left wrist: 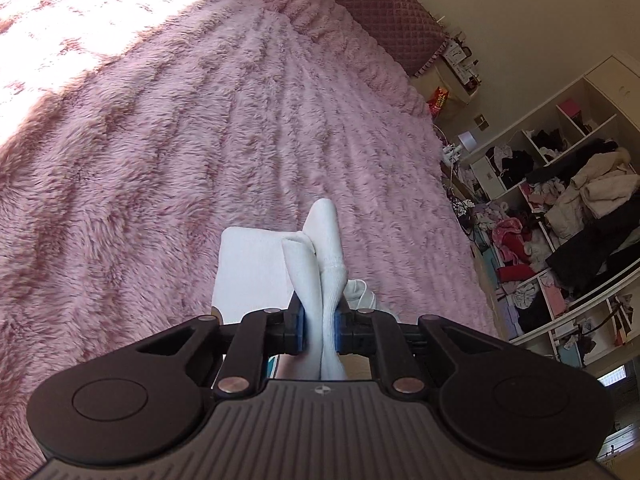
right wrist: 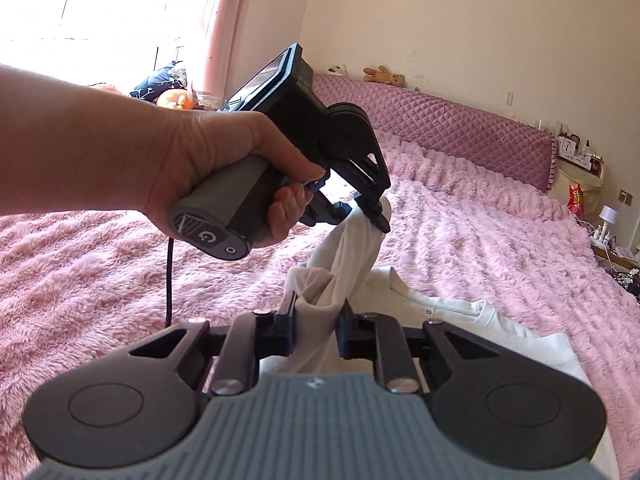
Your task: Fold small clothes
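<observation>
Garment: your white garment (right wrist: 460, 320) lies partly on the pink fluffy blanket (right wrist: 480, 220) at lower right of the right wrist view, with one bunched part lifted between your two grippers.
Left gripper: your left gripper (left wrist: 320, 320) is clamped on a fold of white cloth at lower centre of its view; in the right wrist view it (right wrist: 370, 210) sits at centre, gripped by your left hand (right wrist: 208, 176).
Right gripper: your right gripper (right wrist: 316, 328) is pinched on the same cloth at lower centre.
Cloth between: it runs up from the right gripper to the left one.
Background: cluttered shelves (left wrist: 560, 220) at right of the left wrist view.
</observation>
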`<move>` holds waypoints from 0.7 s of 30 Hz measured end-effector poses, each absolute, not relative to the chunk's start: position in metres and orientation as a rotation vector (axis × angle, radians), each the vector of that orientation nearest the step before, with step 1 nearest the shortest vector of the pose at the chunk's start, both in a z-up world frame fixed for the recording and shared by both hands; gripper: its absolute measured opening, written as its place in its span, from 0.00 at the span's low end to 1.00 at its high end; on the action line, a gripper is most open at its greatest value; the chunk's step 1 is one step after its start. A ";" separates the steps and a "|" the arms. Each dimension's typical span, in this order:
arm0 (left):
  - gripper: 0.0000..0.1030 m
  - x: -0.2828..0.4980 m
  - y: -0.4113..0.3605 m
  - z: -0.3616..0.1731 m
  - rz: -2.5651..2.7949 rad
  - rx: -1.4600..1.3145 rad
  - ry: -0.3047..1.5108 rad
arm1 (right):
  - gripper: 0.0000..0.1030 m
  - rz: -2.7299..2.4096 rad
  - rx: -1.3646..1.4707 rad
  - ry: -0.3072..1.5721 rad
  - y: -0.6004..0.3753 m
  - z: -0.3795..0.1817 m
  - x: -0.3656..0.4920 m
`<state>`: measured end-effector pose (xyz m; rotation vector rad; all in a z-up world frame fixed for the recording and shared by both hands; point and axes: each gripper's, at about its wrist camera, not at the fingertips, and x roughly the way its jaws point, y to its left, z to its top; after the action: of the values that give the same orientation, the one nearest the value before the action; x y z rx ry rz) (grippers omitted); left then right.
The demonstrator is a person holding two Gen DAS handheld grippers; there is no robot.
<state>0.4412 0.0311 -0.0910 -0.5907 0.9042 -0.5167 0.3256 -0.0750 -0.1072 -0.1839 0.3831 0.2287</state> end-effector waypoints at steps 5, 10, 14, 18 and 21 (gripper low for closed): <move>0.13 0.442 -0.020 -0.086 -0.552 -0.586 0.901 | 0.12 0.146 -0.131 0.365 -0.120 -0.102 0.319; 0.13 0.436 -0.065 -0.087 -0.577 -0.577 0.856 | 0.09 0.057 -0.088 0.336 -0.175 -0.097 0.307; 0.13 0.430 -0.106 -0.090 -0.632 -0.576 0.833 | 0.09 -0.010 -0.068 0.314 -0.219 -0.100 0.294; 0.13 0.427 -0.150 -0.100 -0.671 -0.559 0.859 | 0.08 -0.082 -0.030 0.335 -0.264 -0.110 0.284; 0.13 0.425 -0.180 -0.109 -0.693 -0.531 0.886 | 0.08 -0.125 0.021 0.372 -0.295 -0.122 0.278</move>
<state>0.4252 -0.1795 -0.1091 -0.5314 0.8865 -0.6927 0.2782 -0.2945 -0.1215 0.0205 0.3720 -0.1248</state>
